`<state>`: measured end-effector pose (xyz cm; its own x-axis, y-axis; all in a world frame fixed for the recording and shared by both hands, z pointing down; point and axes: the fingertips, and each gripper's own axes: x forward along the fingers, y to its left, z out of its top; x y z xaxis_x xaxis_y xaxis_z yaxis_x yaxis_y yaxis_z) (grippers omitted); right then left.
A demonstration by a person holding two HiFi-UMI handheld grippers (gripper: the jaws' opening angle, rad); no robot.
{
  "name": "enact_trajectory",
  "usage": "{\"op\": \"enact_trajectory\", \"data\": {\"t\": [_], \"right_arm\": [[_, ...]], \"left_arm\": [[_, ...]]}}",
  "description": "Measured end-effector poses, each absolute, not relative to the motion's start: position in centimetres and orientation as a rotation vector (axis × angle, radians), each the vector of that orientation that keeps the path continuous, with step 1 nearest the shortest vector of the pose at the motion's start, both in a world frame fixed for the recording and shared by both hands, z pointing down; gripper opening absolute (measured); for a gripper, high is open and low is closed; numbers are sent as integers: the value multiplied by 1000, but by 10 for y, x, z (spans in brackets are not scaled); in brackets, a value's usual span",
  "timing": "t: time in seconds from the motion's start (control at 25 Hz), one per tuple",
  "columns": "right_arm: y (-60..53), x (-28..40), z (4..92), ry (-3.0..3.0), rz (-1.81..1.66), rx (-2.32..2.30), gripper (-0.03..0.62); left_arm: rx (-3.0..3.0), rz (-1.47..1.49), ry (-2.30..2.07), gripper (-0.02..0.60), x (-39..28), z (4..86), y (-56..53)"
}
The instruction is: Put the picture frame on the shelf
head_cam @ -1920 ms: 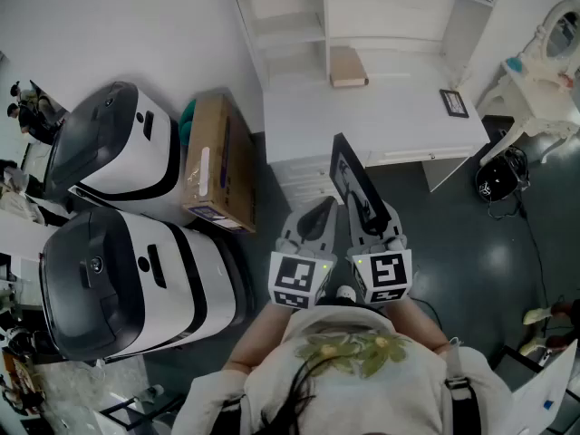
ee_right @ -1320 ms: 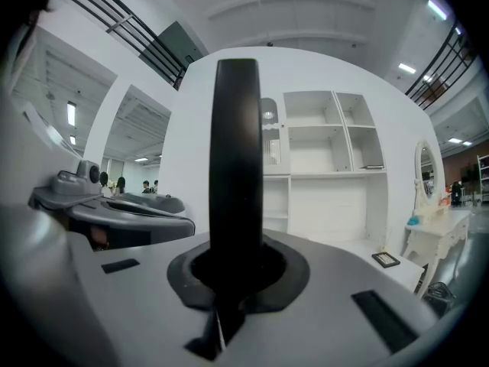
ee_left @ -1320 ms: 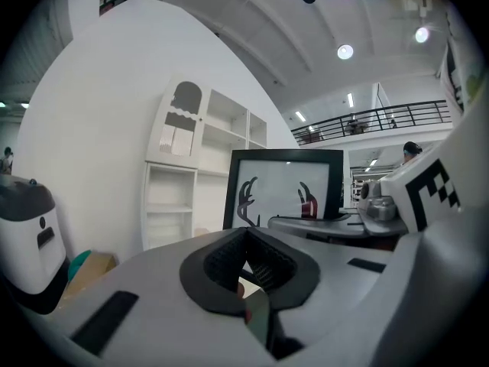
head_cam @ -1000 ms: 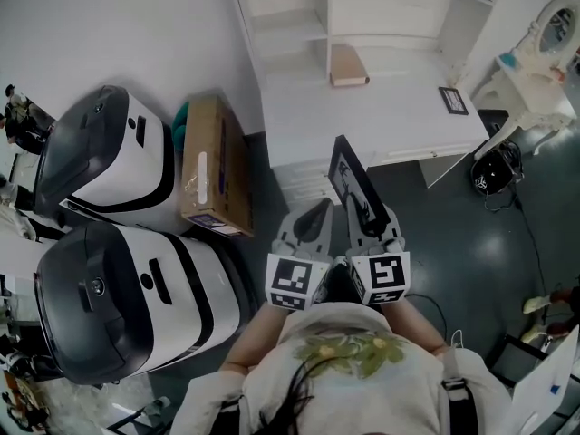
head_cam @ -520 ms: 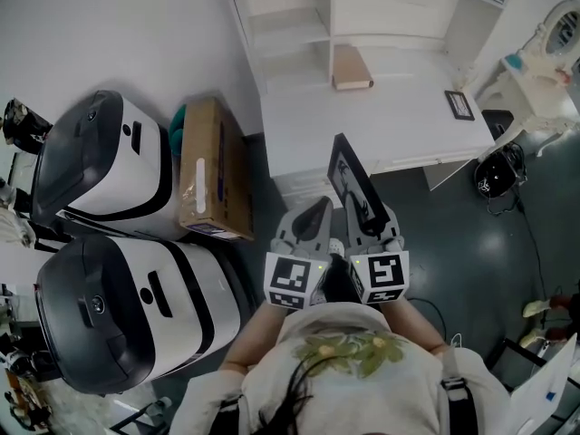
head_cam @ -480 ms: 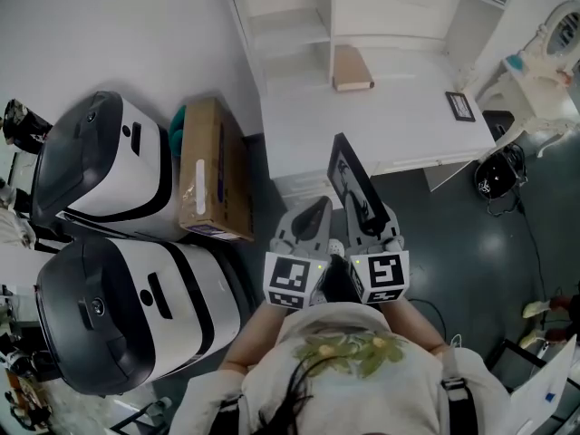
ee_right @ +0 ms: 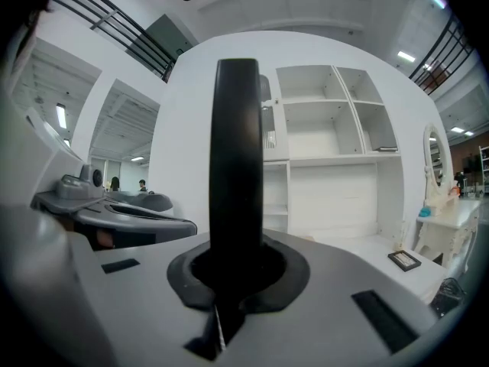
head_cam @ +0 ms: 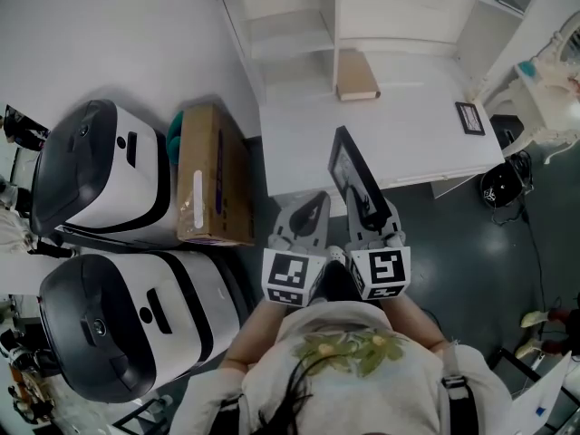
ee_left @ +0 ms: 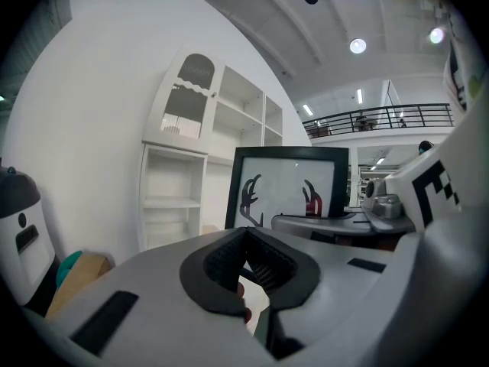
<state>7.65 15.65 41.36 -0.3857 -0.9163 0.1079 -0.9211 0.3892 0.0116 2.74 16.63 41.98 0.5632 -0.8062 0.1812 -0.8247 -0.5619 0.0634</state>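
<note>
Desk [head_cam: 308,134] bearing tan book [head_cam: 357,75] lies between held picture frame [head_cam: 352,172] and shelf [head_cam: 285,30].

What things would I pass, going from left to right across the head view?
white-and-black machines → cardboard box → picture frame → small dark frame

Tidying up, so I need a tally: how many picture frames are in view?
2. One picture frame stands clamped in the right gripper, upright; a smaller one lies near the right edge of the white desk. The shelves may hide more.
</note>
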Motion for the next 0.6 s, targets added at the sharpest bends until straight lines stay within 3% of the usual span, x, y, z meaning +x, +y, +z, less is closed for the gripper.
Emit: {"op": "enact_trajectory", "data": {"t": [0.6], "right_arm": [[70,97,410,-2607,91,1612,35]], "left_arm": [[2617,227,-1465,28,51,417,84]]}}
